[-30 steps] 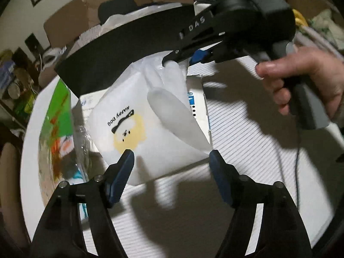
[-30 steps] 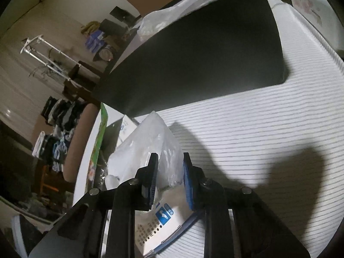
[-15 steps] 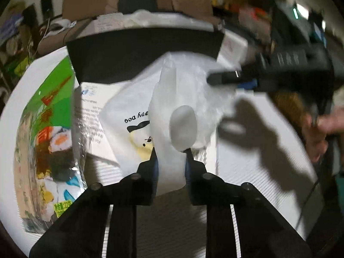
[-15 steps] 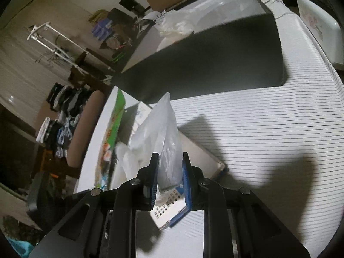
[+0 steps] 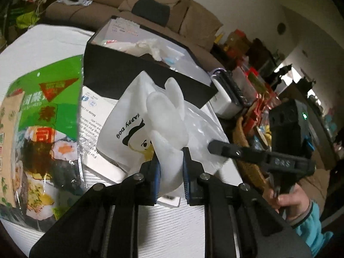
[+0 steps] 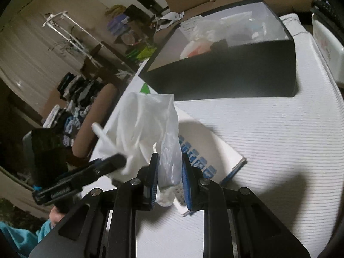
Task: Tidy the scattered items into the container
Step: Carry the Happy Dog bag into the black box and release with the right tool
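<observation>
Jaws of both grippers, left (image 5: 169,169) and right (image 6: 169,178), pinch the white bag (image 5: 165,124), stretched lengthwise between them.

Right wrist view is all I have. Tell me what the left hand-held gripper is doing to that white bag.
Observer: The left hand-held gripper is shut on a white, glove-shaped fold of the plastic bag.
Operator: Describe the bag's hidden face.
Observer: It shows a cartoon dog and the words HAPPY DOG.
Operator: Name what lies beside it.
Observer: A green snack pack lies flat, next to the black box.
</observation>
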Demonstrator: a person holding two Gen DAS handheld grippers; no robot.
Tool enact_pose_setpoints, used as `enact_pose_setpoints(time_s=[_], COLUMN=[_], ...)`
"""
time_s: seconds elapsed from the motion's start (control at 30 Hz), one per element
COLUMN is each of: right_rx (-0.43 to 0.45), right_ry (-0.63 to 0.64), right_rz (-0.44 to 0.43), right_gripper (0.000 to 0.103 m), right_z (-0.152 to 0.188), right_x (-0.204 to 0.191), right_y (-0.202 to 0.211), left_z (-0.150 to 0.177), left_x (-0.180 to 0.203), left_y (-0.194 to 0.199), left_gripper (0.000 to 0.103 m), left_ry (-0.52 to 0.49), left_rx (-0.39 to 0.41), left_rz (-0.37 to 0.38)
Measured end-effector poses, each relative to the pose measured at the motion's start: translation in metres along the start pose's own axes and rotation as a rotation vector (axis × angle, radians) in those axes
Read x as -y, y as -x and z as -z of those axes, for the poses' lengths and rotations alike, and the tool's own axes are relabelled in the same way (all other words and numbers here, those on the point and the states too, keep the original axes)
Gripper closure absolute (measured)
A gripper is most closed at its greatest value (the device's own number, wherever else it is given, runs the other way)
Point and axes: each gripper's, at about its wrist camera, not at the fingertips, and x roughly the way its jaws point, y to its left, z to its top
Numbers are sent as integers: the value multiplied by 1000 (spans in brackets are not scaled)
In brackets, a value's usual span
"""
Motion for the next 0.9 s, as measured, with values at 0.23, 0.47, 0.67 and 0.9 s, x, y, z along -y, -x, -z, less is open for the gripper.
enact_pose_setpoints(time_s=[0.23,0.47,0.67,0.9], right_rx=[-21,71,166,212], right_ry=[-10,-21,27,-73], right_rz=[-67,-188,-229,-271], right_gripper=[84,84,84,84], right_z=[4,-22,-93,-212], right_x=[-16,-37,-62,-16], right_y=[-14,15,41,29], left_z=[1,-32,-115,-253], left_x=[9,25,51,55], left_y=[-13,28,47,0], left_gripper=[86,86,86,86], left_ry=[-4,15,-75,-99], left_rx=[-22,59,112,114], left_rz=[28,107,91,12])
